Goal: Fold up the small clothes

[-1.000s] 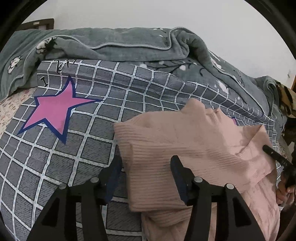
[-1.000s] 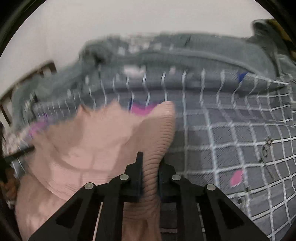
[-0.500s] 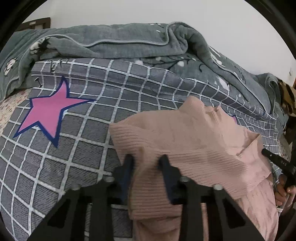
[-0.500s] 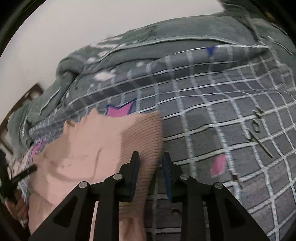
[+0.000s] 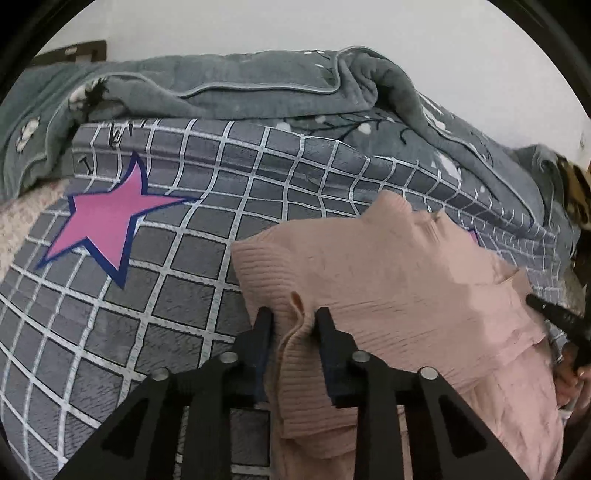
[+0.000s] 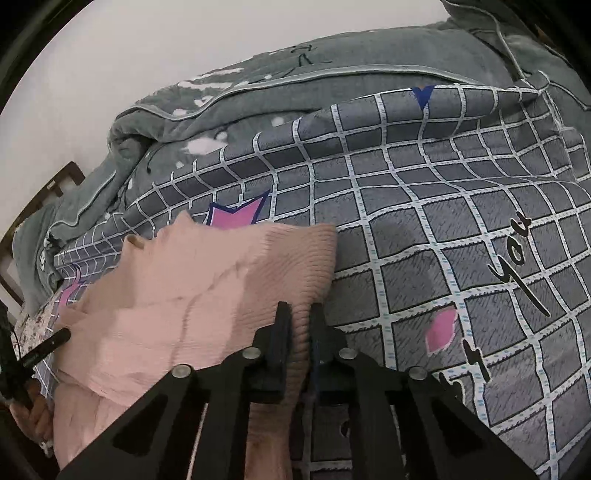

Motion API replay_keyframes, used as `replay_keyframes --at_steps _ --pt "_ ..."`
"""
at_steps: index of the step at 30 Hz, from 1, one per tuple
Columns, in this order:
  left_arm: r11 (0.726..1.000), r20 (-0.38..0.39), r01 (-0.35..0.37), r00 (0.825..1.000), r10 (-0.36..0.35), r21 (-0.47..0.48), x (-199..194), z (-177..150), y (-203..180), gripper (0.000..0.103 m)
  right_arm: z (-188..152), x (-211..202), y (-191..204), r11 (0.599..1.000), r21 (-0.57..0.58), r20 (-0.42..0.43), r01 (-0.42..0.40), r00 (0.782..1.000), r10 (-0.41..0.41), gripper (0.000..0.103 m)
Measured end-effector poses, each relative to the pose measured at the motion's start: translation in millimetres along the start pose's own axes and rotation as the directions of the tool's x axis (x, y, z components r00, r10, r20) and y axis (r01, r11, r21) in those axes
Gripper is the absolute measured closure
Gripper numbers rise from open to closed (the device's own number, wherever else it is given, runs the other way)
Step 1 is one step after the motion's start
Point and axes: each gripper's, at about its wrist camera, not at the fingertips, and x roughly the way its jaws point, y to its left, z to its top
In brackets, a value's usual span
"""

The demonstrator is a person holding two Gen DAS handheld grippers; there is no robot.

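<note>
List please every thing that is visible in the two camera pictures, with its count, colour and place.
sweater: one, pink ribbed knit, lying on the checked cover, its near part folded over.
checked cover: one, grey with white grid, pink stars and black writing, spread over the bed.
blanket: one, grey-green with white flowers, bunched along the far side by the wall.
wall: one, white, behind the bed.
wooden frame: one, dark brown, at the far left edge of the right view.
left tool: one, black, fingers pinching a fold at the sweater's left edge.
right tool: one, black, fingers closed on the sweater's ribbed right edge.
</note>
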Motion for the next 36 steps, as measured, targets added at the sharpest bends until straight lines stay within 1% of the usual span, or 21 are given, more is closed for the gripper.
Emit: replay_keyframes --at_steps 1,2,4,5,6,7,8,10,11,12,13,14,15,18,20,22,28,33,36 --pt "1.0 -0.006 -0.005 1.0 0.005 0.006 -0.1 0.6 -0.5 0.069 -0.1 -0.6 -0.1 1.0 -0.001 -0.003 0.014 1.0 -0.014 0.078" --pt "1.0 -0.013 -0.01 1.0 0.01 0.01 0.4 0.9 -0.9 0.069 -0.3 -3.4 0.8 0.999 -0.005 0.005 0.034 0.999 -0.034 0.072" --pt "1.0 -0.02 -0.008 1.0 0.009 0.009 0.5 0.9 0.3 0.067 -0.9 -10.3 5.2 0.999 -0.026 0.036 0.04 0.999 -0.039 0.071" --pt "1.0 -0.019 -0.007 1.0 0.007 0.001 -0.3 0.4 2.4 0.066 -1.5 -16.3 10.4 0.998 -0.05 0.066 0.044 0.997 -0.041 0.071" --pt "1.0 -0.02 -0.011 1.0 0.011 -0.005 -0.1 -0.3 3.2 0.06 -2.5 -20.4 14.5 0.996 -0.075 0.084 0.045 0.996 -0.039 0.068" --pt "1.0 -0.023 -0.02 1.0 0.02 -0.011 1.0 -1.4 4.6 0.052 -3.3 -21.6 19.0 0.993 -0.104 0.087 0.048 0.995 -0.039 0.064" --pt "0.999 -0.029 -0.032 0.999 0.031 -0.018 2.7 -3.1 6.0 0.049 -4.6 -17.8 24.6 0.988 -0.14 0.068 0.061 0.996 -0.052 0.06" --pt "0.999 -0.031 -0.026 0.999 0.025 -0.027 3.3 -6.0 8.4 0.045 -7.1 -5.9 27.3 0.982 -0.162 0.016 0.101 0.995 -0.1 0.06" --pt "0.999 -0.03 -0.023 0.999 0.022 -0.031 3.1 -7.4 9.6 0.044 -7.4 2.6 23.8 0.982 -0.152 -0.03 0.108 0.993 -0.114 0.06" --pt "0.999 -0.023 -0.027 0.999 0.026 -0.032 2.6 -8.9 10.0 0.042 -7.2 4.5 20.4 0.986 -0.136 -0.045 0.095 0.994 -0.102 0.06" --pt "0.999 -0.016 -0.032 0.999 0.031 -0.03 2.2 -10.4 9.9 0.04 -6.6 2.9 17.3 0.989 -0.121 -0.041 0.081 0.995 -0.087 0.06" --pt "0.999 -0.004 -0.04 0.999 0.04 -0.021 2.3 -12.9 8.4 0.04 -7.3 0.4 15.2 0.991 -0.11 -0.03 0.081 0.996 -0.085 0.06" --pt "0.999 0.003 -0.05 0.999 0.05 -0.013 2.8 -14.7 7.1 0.038 -9.0 -1.1 14.5 0.99 -0.106 -0.024 0.091 0.995 -0.094 0.057" --pt "0.996 0.025 -0.088 0.996 0.087 0.014 4.0 -18.8 0.8 0.036 -14.0 -2.7 17.7 0.987 -0.12 -0.022 0.105 0.994 -0.109 0.054" --pt "0.994 0.039 -0.109 0.993 0.108 0.025 2.7 -19.5 -1.8 0.035 -16.3 -4.3 18.8 0.986 -0.126 -0.016 0.109 0.994 -0.112 0.054" --pt "0.992 0.04 -0.127 0.991 0.126 0.026 3.2 -19.9 -1.9 0.031 -17.7 -6.2 18.4 0.986 -0.124 -0.011 0.11 0.994 -0.112 0.054" --pt "0.987 0.057 -0.155 0.987 0.153 0.039 2.2 -21.3 -5.5 0.031 -20.1 -7.6 19.4 0.985 -0.121 0.004 0.122 0.993 -0.122 0.05" --pt "0.99 0.048 -0.14 0.989 0.14 0.014 3.2 -22.0 -0.8 0.029 -21.1 -11.7 17.6 0.988 -0.105 0.018 0.115 0.993 -0.114 0.05" --pt "0.988 0.052 -0.156 0.987 0.154 0.024 3.0 -22.6 -3.6 0.029 -22.3 -13.4 21.3 0.985 -0.118 0.026 0.125 0.992 -0.123 0.051"
